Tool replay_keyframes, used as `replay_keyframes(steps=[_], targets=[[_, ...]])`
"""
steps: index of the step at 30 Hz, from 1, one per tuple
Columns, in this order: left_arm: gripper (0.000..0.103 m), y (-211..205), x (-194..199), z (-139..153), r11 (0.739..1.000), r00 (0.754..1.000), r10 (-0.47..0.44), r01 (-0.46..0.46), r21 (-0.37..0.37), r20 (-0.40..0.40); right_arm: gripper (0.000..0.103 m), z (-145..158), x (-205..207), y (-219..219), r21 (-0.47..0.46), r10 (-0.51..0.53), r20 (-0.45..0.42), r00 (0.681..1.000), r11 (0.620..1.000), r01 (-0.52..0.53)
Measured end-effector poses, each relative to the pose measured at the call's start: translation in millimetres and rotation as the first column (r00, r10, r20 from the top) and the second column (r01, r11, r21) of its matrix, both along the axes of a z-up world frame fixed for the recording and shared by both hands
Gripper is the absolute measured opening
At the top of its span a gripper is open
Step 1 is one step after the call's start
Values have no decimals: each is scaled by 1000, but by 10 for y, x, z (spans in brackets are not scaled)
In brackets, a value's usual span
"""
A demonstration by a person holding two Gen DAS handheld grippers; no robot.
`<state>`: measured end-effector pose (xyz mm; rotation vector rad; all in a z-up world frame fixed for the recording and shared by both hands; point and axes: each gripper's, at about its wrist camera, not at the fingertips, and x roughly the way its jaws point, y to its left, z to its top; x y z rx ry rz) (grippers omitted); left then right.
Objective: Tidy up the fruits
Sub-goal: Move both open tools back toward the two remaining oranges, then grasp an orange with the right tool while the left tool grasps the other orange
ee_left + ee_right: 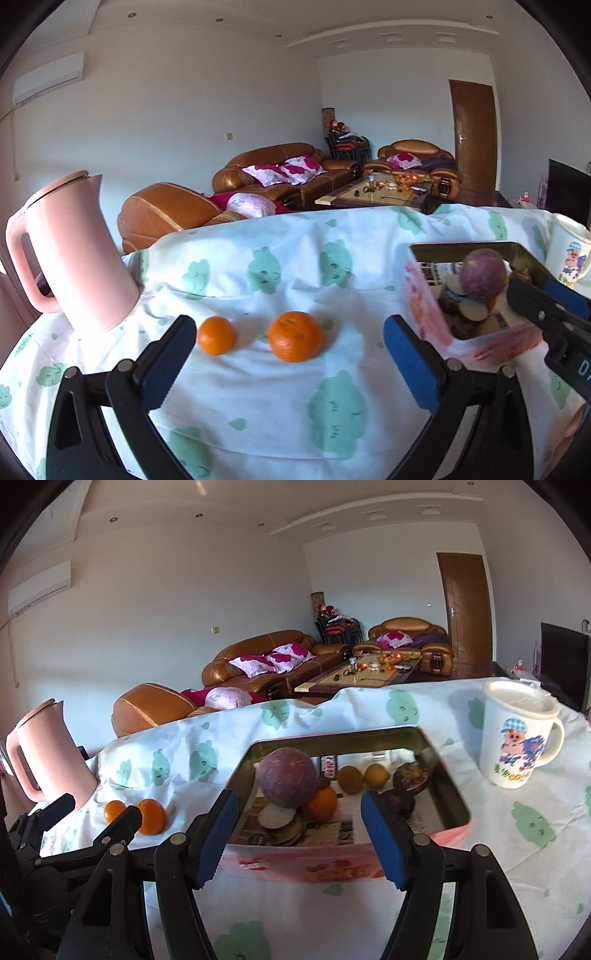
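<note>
With both claws, left [290,356] and right [299,825], apart and empty, centre the left on the bigger orange [295,336] left of the tin [448,775] before closing gently.

Black gripper [290,363], blue pads [410,365]

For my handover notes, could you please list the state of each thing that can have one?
Left tool: open, empty.
Right tool: open, empty.
Tin box: lidless, holding fruit.
Two oranges: loose on the cloth.
Pink kettle: lid closed.
White mug: lid on, upright.
</note>
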<state>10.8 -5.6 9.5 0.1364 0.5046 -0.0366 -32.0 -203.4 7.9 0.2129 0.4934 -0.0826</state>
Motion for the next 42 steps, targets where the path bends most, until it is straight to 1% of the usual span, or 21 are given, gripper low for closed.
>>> replay_keyframes(steps=[3,6,8,10,12,14,16,19,21,24,25,26,27,29,31,33,35,37,39,41,42], targets=[[103,352,159,6,997,997,75,-75,-25,-19,71,-32,111,218,17,52,-16,998,998,-52],[103,744,321,-15,987,987,147,-151,-64,-58,71,-50,219,468,17,115,-31,993,993,-114],[103,989,415,-40,976,977,198,-203,-71,-81,71,-74,313,640,19,154,-58,986,988,-153],[103,1207,469,-77,964,965,249,-255,-77,-85,71,-94,423,822,13,193,-88,977,981,-193],[103,1385,517,-117,952,952,287,-296,-83,-106,71,-105,540,1017,-9,235,-118,965,971,-238],[103,1521,556,-127,943,944,303,-316,-103,-130,71,-123,676,1222,-46,276,-160,948,957,-287],[103,1601,572,-125,936,939,316,-332,-120,-137,71,-162,816,1395,-65,317,-195,928,940,-335],[103,1665,587,-150,930,933,326,-345,-128,-151,71,-243,996,1600,-86,343,-253,905,923,-374],[103,1669,622,-169,931,933,320,-342,-129,-164,71,-300,1117,1667,-85,334,-292,896,924,-372],[103,1637,637,-168,938,939,303,-324,-126,-161,69,-418,1267,1687,-54,317,-355,880,932,-357],[103,1621,641,-169,940,942,297,-317,-124,-159,59,-461,1290,1691,-42,323,-368,872,931,-362],[103,1605,640,-174,943,944,291,-311,-122,-158,55,-505,1306,1702,-52,318,-386,866,930,-364],[103,1604,648,-158,944,945,286,-305,-121,-157,49,-495,1310,1701,-58,309,-385,870,932,-357],[103,1579,656,-166,949,949,274,-293,-118,-155,49,-496,1271,1668,-40,327,-381,865,929,-369],[103,1541,649,-169,955,956,250,-269,-121,-152,48,-492,1197,1636,-44,334,-380,863,925,-377],[102,1474,645,-164,964,968,201,-223,-142,-151,48,-454,1051,1561,-52,324,-356,877,930,-365],[102,1380,614,-145,974,979,139,-162,-158,-146,48,-372,865,1478,-70,318,-307,897,933,-354],[100,1253,585,-131,983,987,90,-109,-149,-130,48,-292,670,1379,-100,308,-265,914,934,-344],[95,1110,576,-139,991,991,49,-64,-120,-123,48,-241,483,1268,-132,293,-234,927,935,-329],[88,989,622,-171,994,989,17,-32,-102,-146,48,-206,330,1159,-157,275,-207,939,938,-310],[86,936,662,-187,994,986,3,-21,-105,-167,48,-188,273,1111,-167,264,-193,945,940,-297]])
